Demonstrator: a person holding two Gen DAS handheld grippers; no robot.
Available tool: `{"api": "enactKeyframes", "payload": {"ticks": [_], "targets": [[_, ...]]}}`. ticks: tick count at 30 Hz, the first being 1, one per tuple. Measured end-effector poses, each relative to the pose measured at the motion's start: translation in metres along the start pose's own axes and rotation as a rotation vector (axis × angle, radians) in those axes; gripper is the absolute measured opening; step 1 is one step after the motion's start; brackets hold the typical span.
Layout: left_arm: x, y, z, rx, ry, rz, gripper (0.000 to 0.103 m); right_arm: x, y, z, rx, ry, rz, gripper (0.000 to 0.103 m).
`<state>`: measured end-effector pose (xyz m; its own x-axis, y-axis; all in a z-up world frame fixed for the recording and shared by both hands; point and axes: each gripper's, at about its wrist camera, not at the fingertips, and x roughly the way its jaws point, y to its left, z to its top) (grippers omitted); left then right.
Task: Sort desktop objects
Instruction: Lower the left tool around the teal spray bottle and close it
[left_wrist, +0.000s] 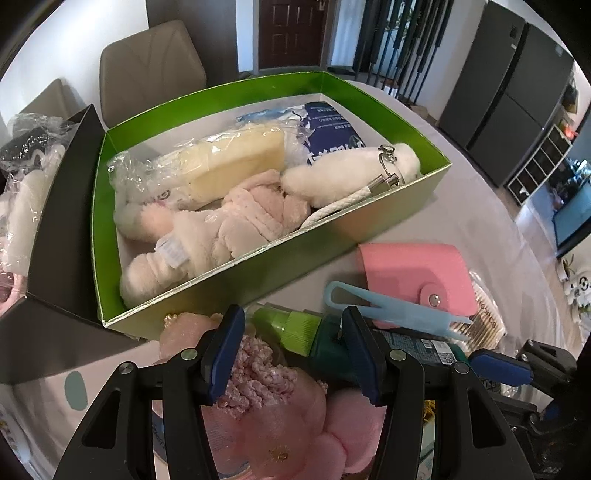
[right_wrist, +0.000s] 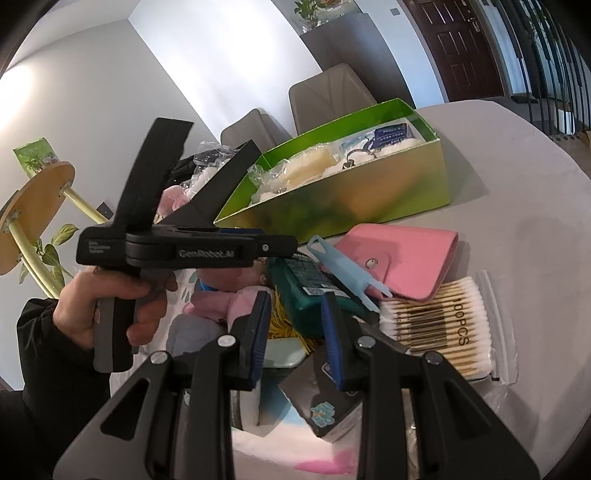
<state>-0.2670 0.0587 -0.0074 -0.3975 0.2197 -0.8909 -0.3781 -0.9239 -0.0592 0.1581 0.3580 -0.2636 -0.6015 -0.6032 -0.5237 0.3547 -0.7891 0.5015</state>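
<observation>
A green box (left_wrist: 258, 258) on the grey table holds a pink plush doll (left_wrist: 207, 229), a white fluffy keychain (left_wrist: 351, 173) and bagged items. My left gripper (left_wrist: 291, 350) is open, hovering over a pink plush toy (left_wrist: 266, 398) and a green-capped bottle (left_wrist: 295, 328). A pink wallet (left_wrist: 417, 277), blue clip (left_wrist: 388, 306) and cotton swab pack (right_wrist: 443, 325) lie beside them. My right gripper (right_wrist: 295, 332) is open and empty above the green bottle (right_wrist: 306, 288) and a small dark box (right_wrist: 325, 402). The left gripper body shows in the right wrist view (right_wrist: 184, 251).
A dark box (left_wrist: 62, 206) with bagged items stands left of the green box. Beige chairs (left_wrist: 151, 62) stand behind the table. A round wooden stool (right_wrist: 33, 206) stands at the left. The table's grey surface (right_wrist: 517, 184) extends to the right.
</observation>
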Motion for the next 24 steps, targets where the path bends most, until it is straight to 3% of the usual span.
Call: {"api": "enactKeyframes", "payload": {"ticks": [8, 15, 24], "targets": [[0.004, 0.003, 0.007, -0.001, 0.082, -0.046, 0.057, 0.0, -0.002, 0.0, 0.017, 0.025, 0.003, 0.028], [0.011, -0.01, 0.007, 0.06, 0.137, -0.049, 0.078, 0.006, -0.004, -0.002, 0.034, 0.047, 0.01, 0.028], [0.015, -0.007, 0.015, 0.064, 0.185, -0.043, 0.079, 0.01, -0.004, -0.002, 0.033, 0.052, 0.019, 0.028]]}}
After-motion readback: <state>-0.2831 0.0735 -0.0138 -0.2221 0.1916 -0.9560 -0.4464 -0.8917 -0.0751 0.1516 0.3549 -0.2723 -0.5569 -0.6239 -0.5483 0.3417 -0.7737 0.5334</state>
